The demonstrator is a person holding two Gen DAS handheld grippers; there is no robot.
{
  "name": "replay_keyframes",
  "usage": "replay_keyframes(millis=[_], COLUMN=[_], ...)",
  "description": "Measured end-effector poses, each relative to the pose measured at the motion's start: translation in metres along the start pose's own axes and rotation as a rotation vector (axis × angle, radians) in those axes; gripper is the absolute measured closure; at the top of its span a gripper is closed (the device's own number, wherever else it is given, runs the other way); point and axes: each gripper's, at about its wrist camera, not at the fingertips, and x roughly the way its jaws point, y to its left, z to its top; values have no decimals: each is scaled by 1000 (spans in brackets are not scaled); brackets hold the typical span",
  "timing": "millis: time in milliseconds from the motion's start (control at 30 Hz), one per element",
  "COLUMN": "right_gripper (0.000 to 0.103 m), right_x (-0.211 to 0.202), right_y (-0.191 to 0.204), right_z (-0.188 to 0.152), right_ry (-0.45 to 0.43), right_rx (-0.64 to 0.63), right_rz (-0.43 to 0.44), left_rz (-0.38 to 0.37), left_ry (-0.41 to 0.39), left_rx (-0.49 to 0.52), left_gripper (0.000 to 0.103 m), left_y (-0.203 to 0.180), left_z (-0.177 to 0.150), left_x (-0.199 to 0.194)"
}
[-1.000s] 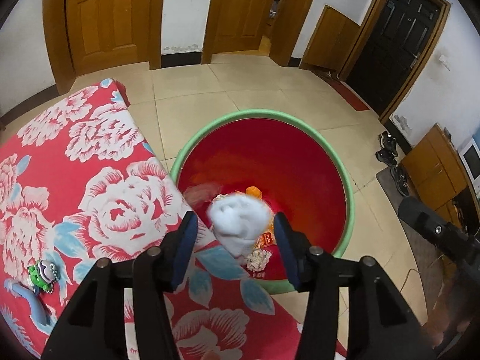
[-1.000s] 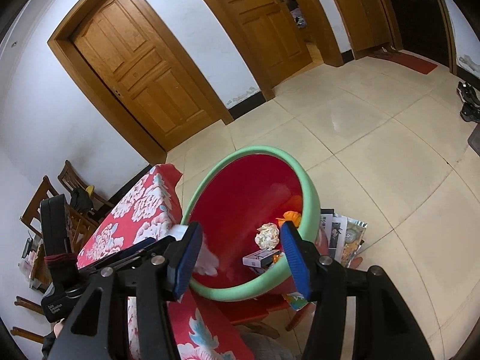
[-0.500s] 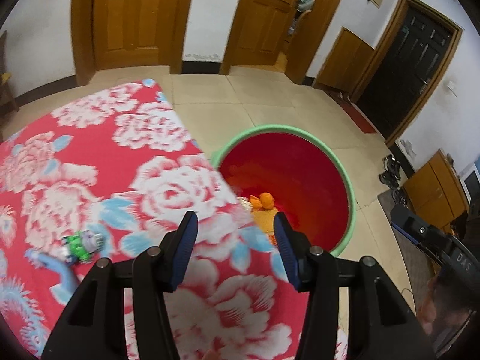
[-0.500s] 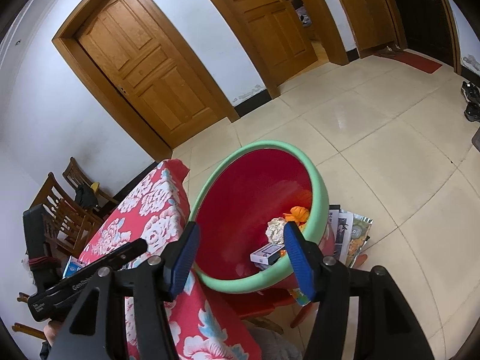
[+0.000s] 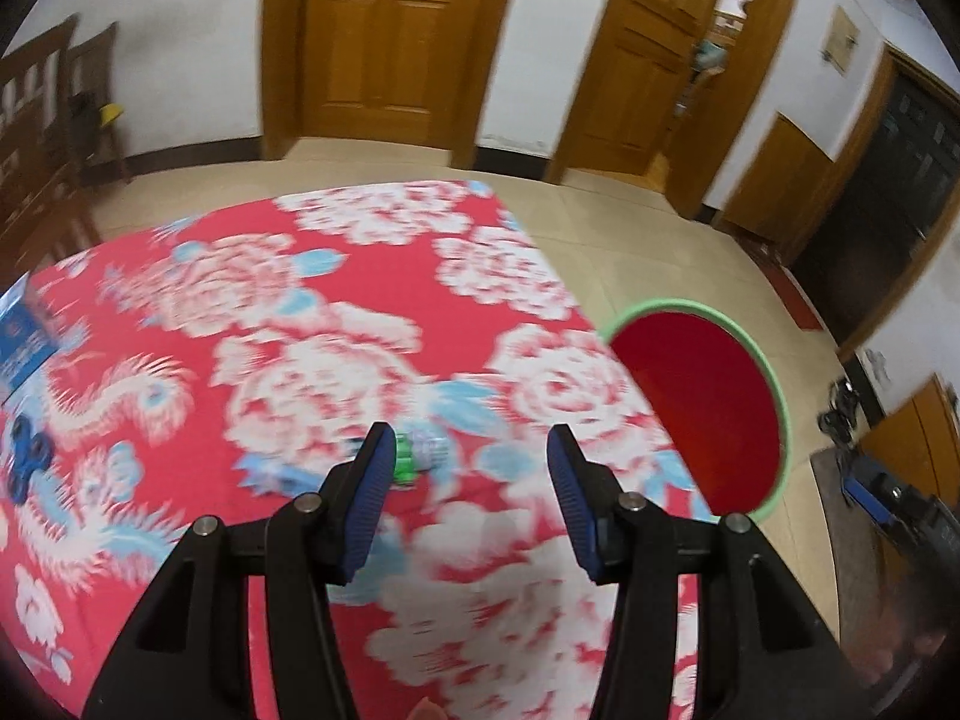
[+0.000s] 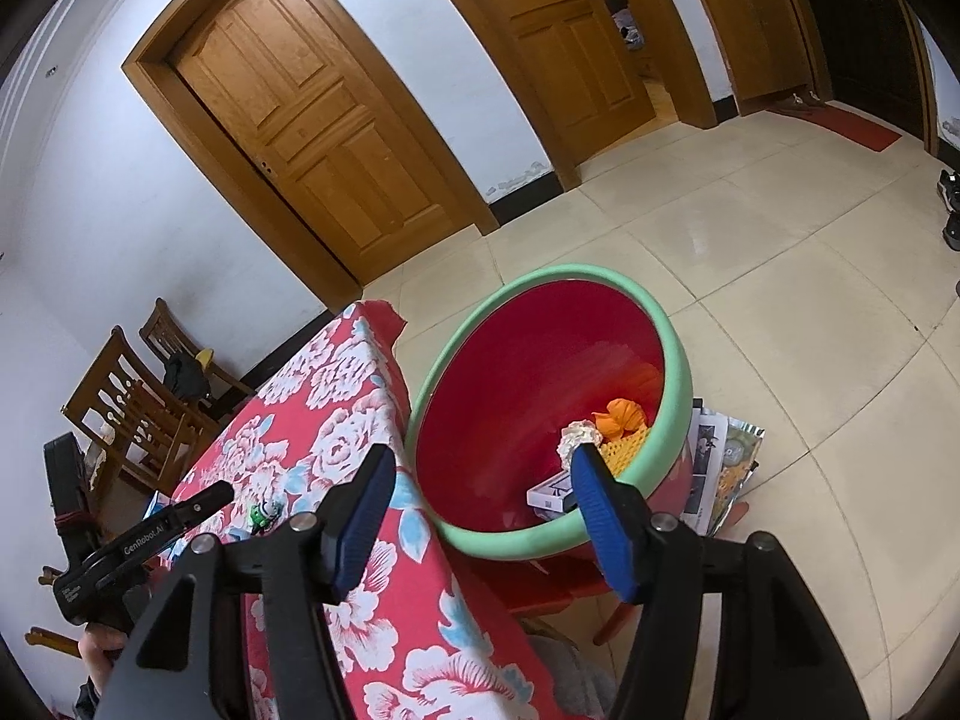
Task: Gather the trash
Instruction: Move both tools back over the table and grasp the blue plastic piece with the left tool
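A red basin with a green rim (image 6: 543, 277) stands beside the table and holds trash: orange peel (image 6: 624, 414), a crumpled paper wad (image 6: 579, 438), a yellow net (image 6: 630, 450) and a small white box (image 6: 549, 489). My right gripper (image 6: 483, 471) hovers near the basin's front rim. Its jaws are opening and nothing is between them. My left gripper (image 5: 471, 447) is open and empty above the red floral tablecloth (image 5: 336, 300), with the basin (image 5: 775, 387) off to its right. A small green toy (image 5: 414, 459) lies just beyond its left fingertip.
A blue box (image 5: 21, 339) and a blue spinner (image 5: 24, 447) lie at the table's left edge. Magazines (image 6: 723, 465) stick out under the basin. Wooden chairs (image 6: 138, 402) stand behind the table. Pale tiled floor (image 6: 780, 276) stretches to the wooden doors.
A white wad seen between my left fingers over the basin is gone. The left gripper has swung left from the basin to over the table. The right jaws have widened a little.
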Motion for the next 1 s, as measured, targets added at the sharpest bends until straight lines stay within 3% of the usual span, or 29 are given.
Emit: replay_keyframes(millis=[167,600,1000], right_gripper=[39,38,38], right_x=[-1,1,3], right_y=[7,14,12], right_z=[-3,-7,-9], right_ry=[6,18,28], right_rx=[-11,-23,-15], right_rz=[8,13,13], left_rz=[48,142,131], left_ry=[12,43,95], left_rx=[-74,-67,-125], left_gripper=[51,51,51], left_y=[26,38,53], left_z=[-6,-17,-27], left_x=[0,22,37])
